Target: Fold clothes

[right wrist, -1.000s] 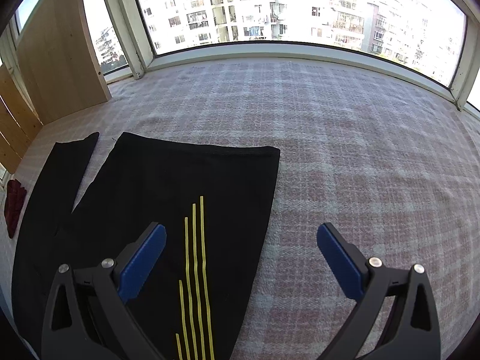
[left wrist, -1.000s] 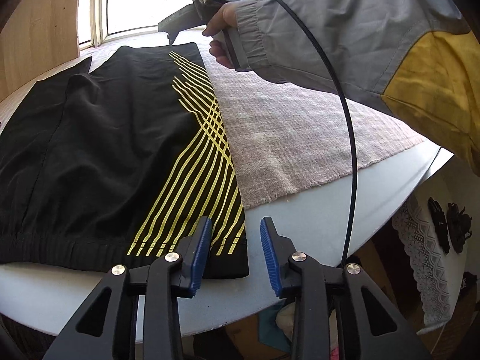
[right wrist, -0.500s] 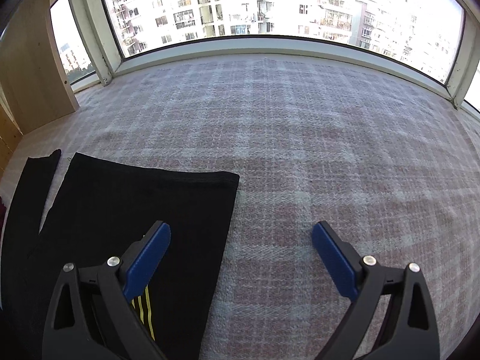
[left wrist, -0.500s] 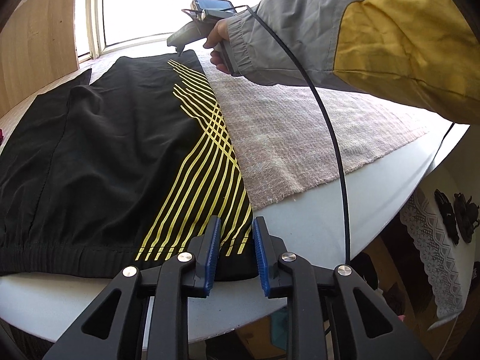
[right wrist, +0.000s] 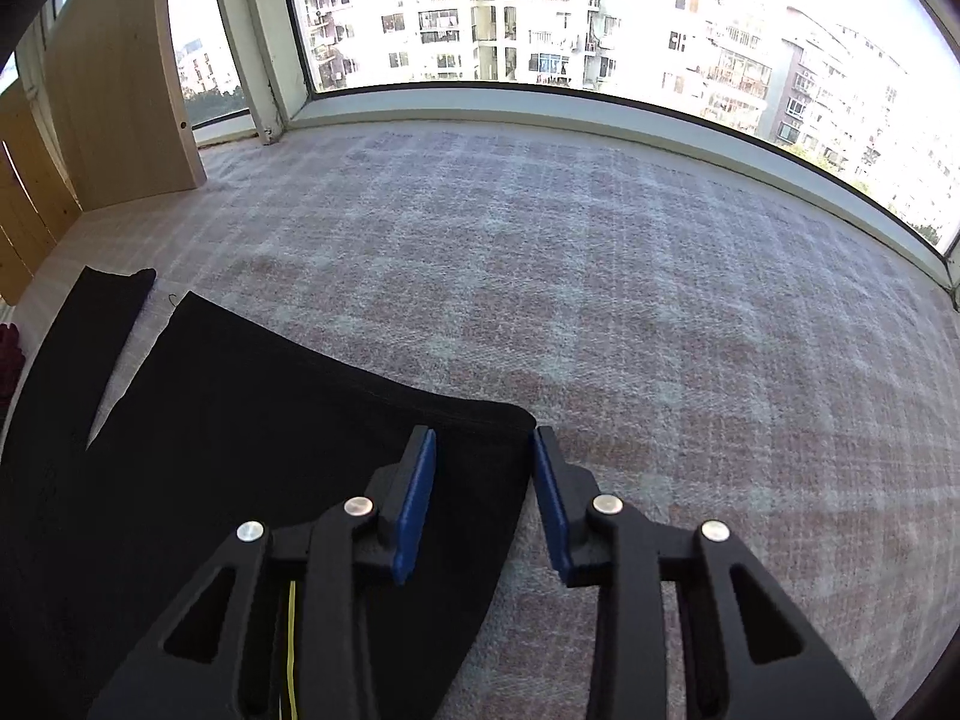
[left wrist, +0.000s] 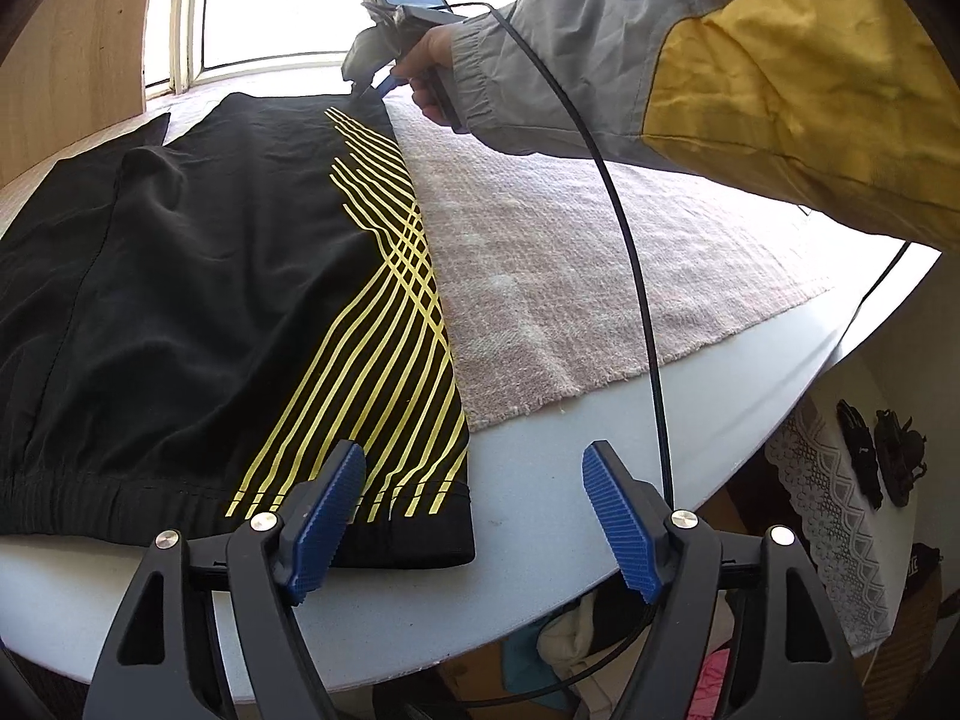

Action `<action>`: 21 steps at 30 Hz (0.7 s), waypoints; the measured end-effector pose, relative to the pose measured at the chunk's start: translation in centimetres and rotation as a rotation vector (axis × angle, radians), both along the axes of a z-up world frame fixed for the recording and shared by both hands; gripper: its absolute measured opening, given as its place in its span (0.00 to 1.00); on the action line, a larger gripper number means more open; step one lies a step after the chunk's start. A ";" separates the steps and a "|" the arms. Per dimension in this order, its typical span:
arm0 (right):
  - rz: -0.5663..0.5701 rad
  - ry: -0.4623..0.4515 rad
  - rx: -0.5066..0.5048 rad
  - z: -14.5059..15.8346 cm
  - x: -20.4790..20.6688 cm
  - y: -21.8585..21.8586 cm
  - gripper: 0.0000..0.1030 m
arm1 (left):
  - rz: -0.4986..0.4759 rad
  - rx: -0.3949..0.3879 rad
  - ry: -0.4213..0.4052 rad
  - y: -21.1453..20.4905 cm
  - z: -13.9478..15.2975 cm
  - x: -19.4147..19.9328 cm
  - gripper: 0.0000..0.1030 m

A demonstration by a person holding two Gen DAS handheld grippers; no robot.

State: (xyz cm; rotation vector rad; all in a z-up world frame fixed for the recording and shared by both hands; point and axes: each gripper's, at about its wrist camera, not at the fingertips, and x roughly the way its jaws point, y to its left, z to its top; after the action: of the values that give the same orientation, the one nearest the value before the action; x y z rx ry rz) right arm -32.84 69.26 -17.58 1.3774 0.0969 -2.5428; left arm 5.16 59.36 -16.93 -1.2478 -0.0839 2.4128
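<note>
Left gripper point(left wrist: 474, 516) wide apart over shorts point(left wrist: 198, 300) waistband corner; right gripper point(right wrist: 485, 468) narrowed astride hem corner.

Left tool point(left wrist: 474, 519): jaws spread wide, nothing between the pads. Right tool point(right wrist: 483, 501): jaws partly closed with a gap between them; gripped by right hand point(left wrist: 429, 78), arm extended, grey-yellow sleeve.

We see bare blanket point(right wrist: 630, 312) stretching right of the black shorts point(left wrist: 198, 312) up to the window sill point(right wrist: 600, 114), open for passing. Left of the shorts, a wooden panel point(right wrist: 120, 90) blocks the way. Right of the shorts, a black cable point(left wrist: 636, 276) and a sleeved arm point(left wrist: 690, 60) hang above the blanket.
</note>
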 end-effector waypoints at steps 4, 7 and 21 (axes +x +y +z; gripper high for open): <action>0.005 0.010 0.013 0.1 0.7 0.1 0.22 | -0.001 -0.004 0.008 0.0 0.0 0.0 0.69; 0.002 0.012 0.014 0.1 0.7 0.0 0.21 | 0.006 0.005 0.006 -0.2 0.0 -0.3 0.63; -0.024 -0.008 -0.059 0.2 0.5 0.4 0.04 | 0.067 0.006 -0.026 -1.7 -0.3 -1.2 0.13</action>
State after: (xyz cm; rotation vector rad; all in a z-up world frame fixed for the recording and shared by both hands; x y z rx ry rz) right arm -32.31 69.62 -17.37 1.3746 0.0036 -2.5375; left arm 3.97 57.63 -17.20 -1.2933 -0.1427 2.4517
